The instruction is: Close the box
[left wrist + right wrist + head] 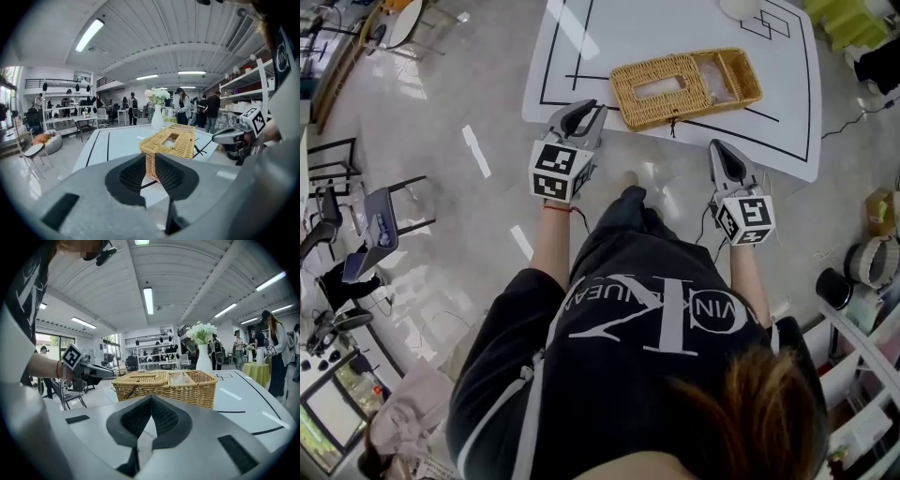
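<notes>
The woven wicker box [684, 86] lies near the front edge of the white table [581, 37]. A flat woven top with a rectangular slot [661, 89] covers its left part. Its right part [729, 73] is open at the top, with something pale inside. My left gripper [584, 114] hovers just off the table edge, left of the box, jaws a little apart with nothing between them [150, 159]. My right gripper [719, 150] hangs off the front edge, below the box's right end, its tips together and empty [151, 398]. Both gripper views face the box [171, 143] [164, 385].
A white vase with flowers [204, 357] stands at the table's far side behind the box. Black lines cross the tabletop. Chairs [384, 220] stand on the floor at the left, shelving and round pots [867, 262] at the right. People stand in the background [183, 105].
</notes>
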`<state>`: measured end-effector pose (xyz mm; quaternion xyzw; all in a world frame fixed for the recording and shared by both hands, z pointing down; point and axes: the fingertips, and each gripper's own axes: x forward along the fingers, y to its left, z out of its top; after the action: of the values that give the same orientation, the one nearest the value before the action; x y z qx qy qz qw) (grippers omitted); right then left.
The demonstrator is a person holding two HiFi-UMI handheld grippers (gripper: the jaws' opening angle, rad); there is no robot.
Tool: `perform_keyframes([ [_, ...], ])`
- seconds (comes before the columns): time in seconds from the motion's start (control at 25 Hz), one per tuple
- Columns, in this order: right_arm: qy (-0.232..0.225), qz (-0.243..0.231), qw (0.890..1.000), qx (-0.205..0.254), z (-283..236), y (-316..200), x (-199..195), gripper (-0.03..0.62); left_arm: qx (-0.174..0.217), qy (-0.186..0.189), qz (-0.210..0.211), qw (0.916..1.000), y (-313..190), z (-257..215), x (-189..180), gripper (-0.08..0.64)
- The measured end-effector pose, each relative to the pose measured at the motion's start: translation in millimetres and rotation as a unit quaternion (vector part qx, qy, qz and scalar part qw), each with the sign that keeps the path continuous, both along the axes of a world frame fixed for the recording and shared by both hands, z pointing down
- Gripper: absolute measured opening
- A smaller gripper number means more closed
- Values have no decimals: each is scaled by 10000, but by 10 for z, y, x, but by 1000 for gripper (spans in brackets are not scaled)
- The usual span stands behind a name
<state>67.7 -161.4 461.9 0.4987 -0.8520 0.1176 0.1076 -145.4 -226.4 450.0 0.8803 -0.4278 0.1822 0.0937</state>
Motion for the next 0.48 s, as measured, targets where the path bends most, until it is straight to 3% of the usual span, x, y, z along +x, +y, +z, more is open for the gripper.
perform_keyframes([
  [0.08,-30,-7,10000,70,-51,-44,-2,-3,21,180,-169,9997,-25,-43,-59,60],
  [0.28,-62,-6,9997,255,-199,-156,21,-3,129,42,-263,9996,-39,-80,-155,43],
  [0.48,-64,-24,9991,427,-332,-251,30,-3,190,278,-456,9984,-65,-160,-225,20],
])
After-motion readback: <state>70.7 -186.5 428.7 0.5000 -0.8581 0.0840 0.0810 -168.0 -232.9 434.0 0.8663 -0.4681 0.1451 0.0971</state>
